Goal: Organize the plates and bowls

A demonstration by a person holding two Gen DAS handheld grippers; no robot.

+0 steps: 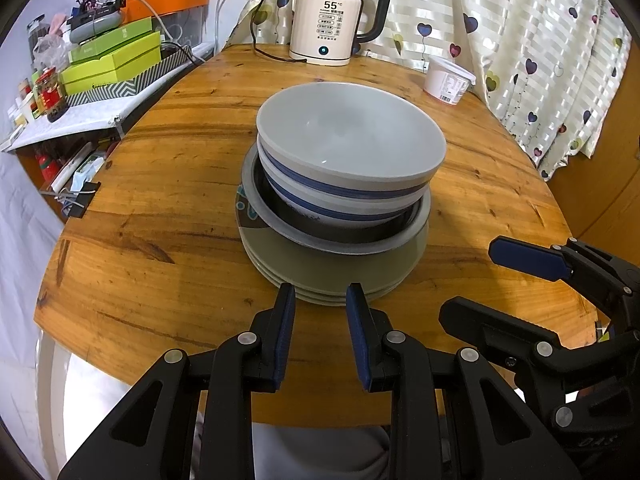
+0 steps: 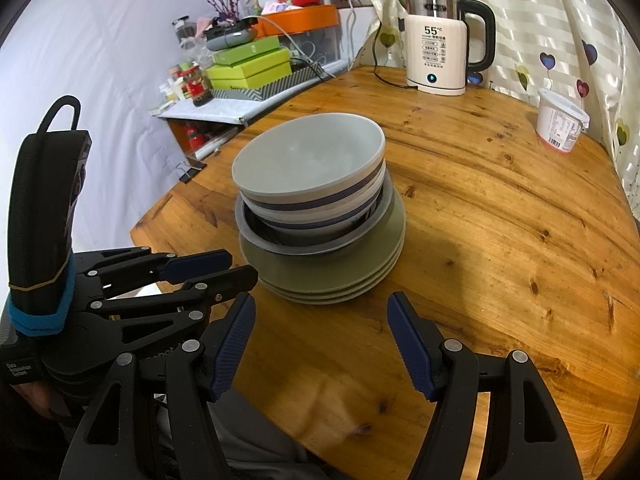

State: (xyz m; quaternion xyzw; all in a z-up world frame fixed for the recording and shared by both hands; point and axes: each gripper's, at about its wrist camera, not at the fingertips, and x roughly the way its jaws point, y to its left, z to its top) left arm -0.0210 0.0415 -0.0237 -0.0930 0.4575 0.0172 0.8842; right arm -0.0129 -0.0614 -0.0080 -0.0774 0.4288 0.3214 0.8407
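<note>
One stack stands mid-table: green-grey plates (image 1: 320, 276) (image 2: 320, 276) at the bottom, a grey-rimmed dark dish (image 1: 276, 224) (image 2: 256, 232) on them, then nested white bowls with blue bands (image 1: 352, 136) (image 2: 308, 160). My left gripper (image 1: 321, 300) is open and empty, its tips just in front of the plates' near edge. My right gripper (image 2: 322, 308) is open wide and empty, just short of the plates; it also shows in the left wrist view (image 1: 472, 280) at the right. The left gripper shows in the right wrist view (image 2: 236, 266) at the left.
A cream electric kettle (image 1: 324, 20) (image 2: 438, 40) with its cord stands at the table's back. A white plastic tub (image 1: 448, 80) (image 2: 560, 124) sits back right by the heart-print curtain. A cluttered shelf with green boxes (image 1: 112, 60) (image 2: 248, 64) adjoins the table's left.
</note>
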